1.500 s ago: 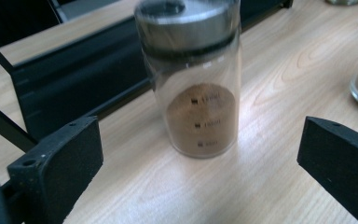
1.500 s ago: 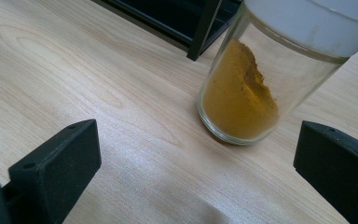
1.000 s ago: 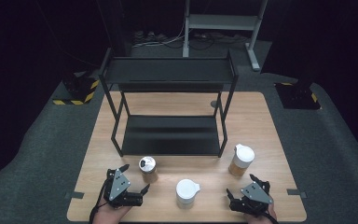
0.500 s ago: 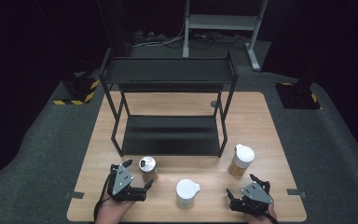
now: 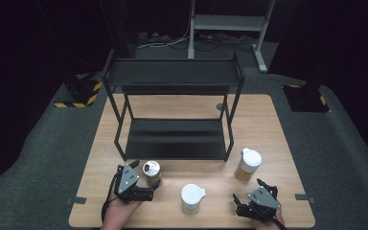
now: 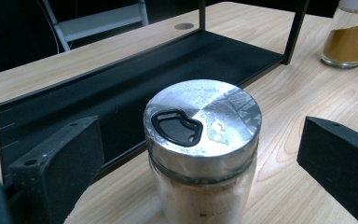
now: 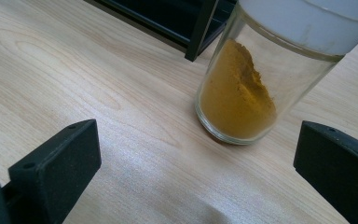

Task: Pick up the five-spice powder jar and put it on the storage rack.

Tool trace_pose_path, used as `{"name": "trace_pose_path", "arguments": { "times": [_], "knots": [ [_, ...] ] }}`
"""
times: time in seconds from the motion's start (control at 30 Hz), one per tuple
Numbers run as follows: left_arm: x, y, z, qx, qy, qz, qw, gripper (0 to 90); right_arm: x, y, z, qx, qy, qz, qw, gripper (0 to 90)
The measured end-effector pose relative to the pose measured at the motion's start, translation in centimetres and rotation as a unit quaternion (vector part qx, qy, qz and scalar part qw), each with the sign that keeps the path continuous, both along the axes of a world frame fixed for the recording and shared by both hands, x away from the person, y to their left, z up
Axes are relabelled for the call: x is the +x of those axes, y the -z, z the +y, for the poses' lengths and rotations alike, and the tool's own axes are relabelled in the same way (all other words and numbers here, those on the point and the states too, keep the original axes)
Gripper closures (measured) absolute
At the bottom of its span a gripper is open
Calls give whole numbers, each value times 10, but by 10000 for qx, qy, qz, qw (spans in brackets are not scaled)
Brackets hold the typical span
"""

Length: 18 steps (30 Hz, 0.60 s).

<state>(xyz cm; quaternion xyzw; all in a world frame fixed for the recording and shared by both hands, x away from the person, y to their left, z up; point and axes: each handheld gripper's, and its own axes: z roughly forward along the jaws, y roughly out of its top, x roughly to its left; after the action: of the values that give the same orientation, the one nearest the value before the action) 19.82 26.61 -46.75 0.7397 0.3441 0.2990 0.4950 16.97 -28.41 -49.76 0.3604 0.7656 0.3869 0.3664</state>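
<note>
My left gripper (image 5: 149, 188) stands with its jaws wide, one on each side of the metal-lidded jar (image 6: 203, 149), neither touching the glass. That jar sits on the table (image 5: 287, 143) just in front of the black rack (image 5: 175, 143), near the rack's lower shelf (image 6: 135, 88). My right gripper (image 5: 249, 203) is also wide open and holds nothing; the yellow-powder jar (image 7: 256, 88) stands ahead of it and off to one side of its jaw line, well short of the pads.

Risks as I judge them:

1. The left jaws sit around the lid and upper shoulder. Closing that high could pinch the lid rather than the glass body, and the jar could slip or tilt on lifting.
2. The jar is slightly nearer one jaw. An uneven close would push it sideways across the wood before the grip is made, possibly toppling it.
3. The rack's front edge is close behind. A forward push would knock the jar into it.
4. The white-lidded jar (image 5: 192, 197) stands between my two grippers; a wide swing of either could strike it.
</note>
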Motion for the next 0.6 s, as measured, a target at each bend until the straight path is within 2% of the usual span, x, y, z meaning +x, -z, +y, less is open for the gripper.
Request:
{"name": "trace_pose_path", "arguments": {
  "times": [0.13,0.43,0.47,0.6],
  "knots": [
    [4,2,0,-76,5,31,10000,33,0,0,0,11,-2,3,10000,0],
    [6,5,-2,-139,-49,19,9999,152,0,0,-1,21,-7,9,10000,0],
    [8,6,-1,-211,-23,38,9998,163,0,0,-1,24,-8,11,10000,0],
    [9,8,1,-262,-4,43,9996,221,0,0,-1,29,-14,9,10000,0]
  ]
}}
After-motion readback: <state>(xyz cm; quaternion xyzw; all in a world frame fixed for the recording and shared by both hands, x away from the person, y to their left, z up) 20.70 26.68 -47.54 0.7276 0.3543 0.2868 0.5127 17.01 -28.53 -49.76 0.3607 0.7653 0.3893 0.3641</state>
